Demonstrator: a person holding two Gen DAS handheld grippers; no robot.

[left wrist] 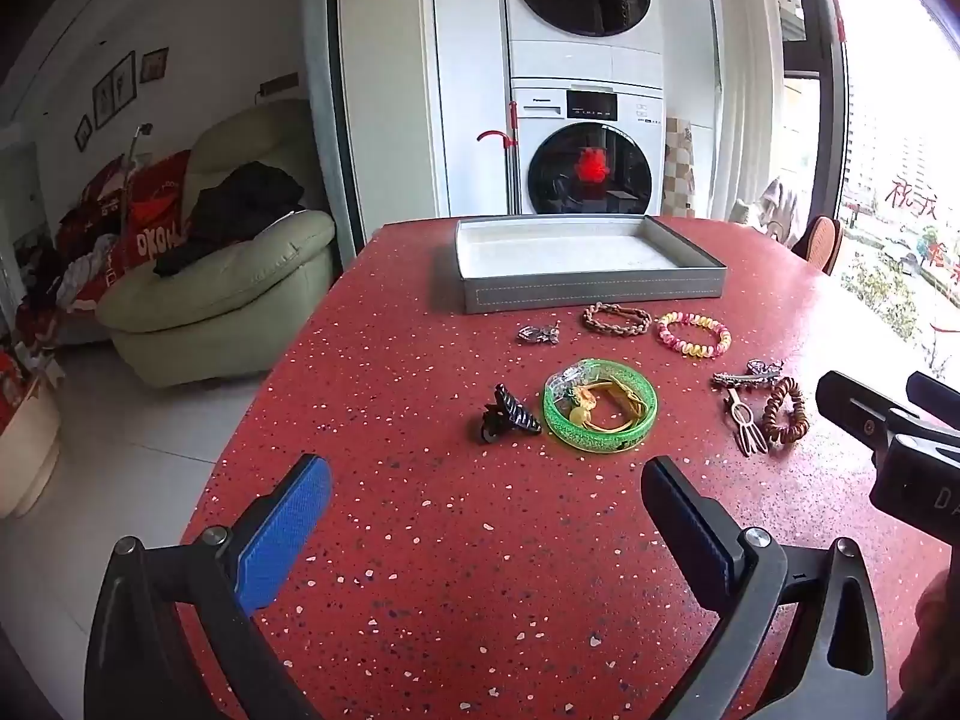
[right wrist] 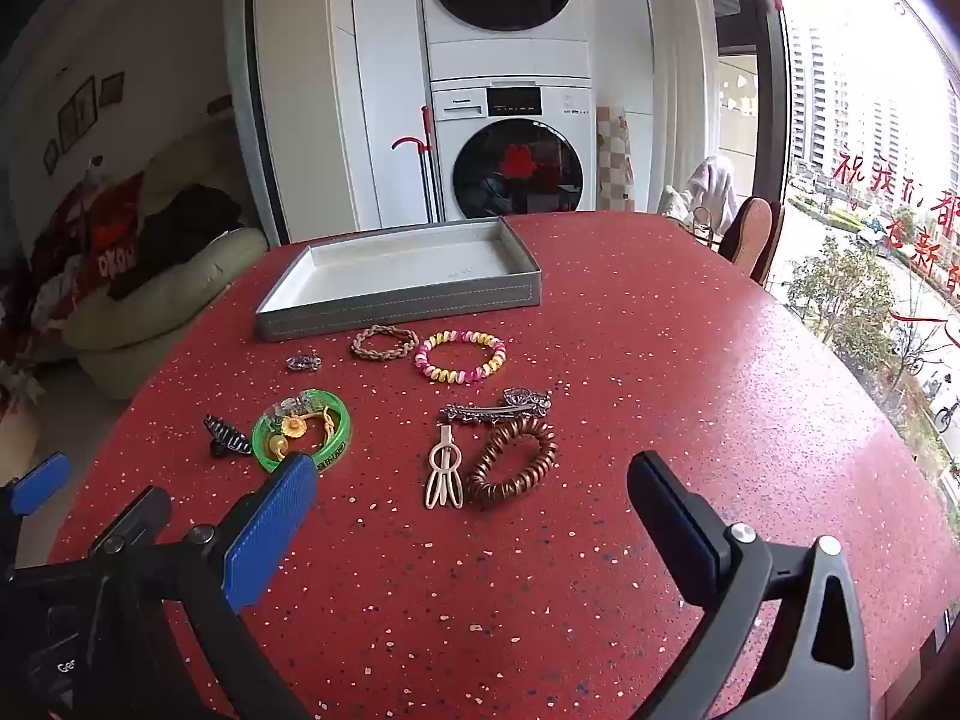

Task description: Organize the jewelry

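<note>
Ahead of both sets of jaws, on the red speckled table, lies the jewelry, all of it loose and none yet in the grey tray at the far side. Judged step: start of the task, first pick not yet made.

Left gripper: jaws wide, holding nothing, above the table. Straight beyond its tips sit the black claw clip and, just to the right of that, the green bangle with small yellow pieces lying inside its ring. Further out, near the tray's front wall: a small metal charm, a brown braided bracelet and a pink-and-yellow coil bracelet.

Right gripper: jaws wide, empty. Between and just beyond its tips lie the cream hairpin and the copper coil hair tie, touching or nearly so; a silver barrette lies just past them.

Next move, as judged: the right gripper lowers onto the coil tie, which stands proud and should compress. The flat hairpin will need one fingertip under an edge. Risk: catching both at once.
</note>
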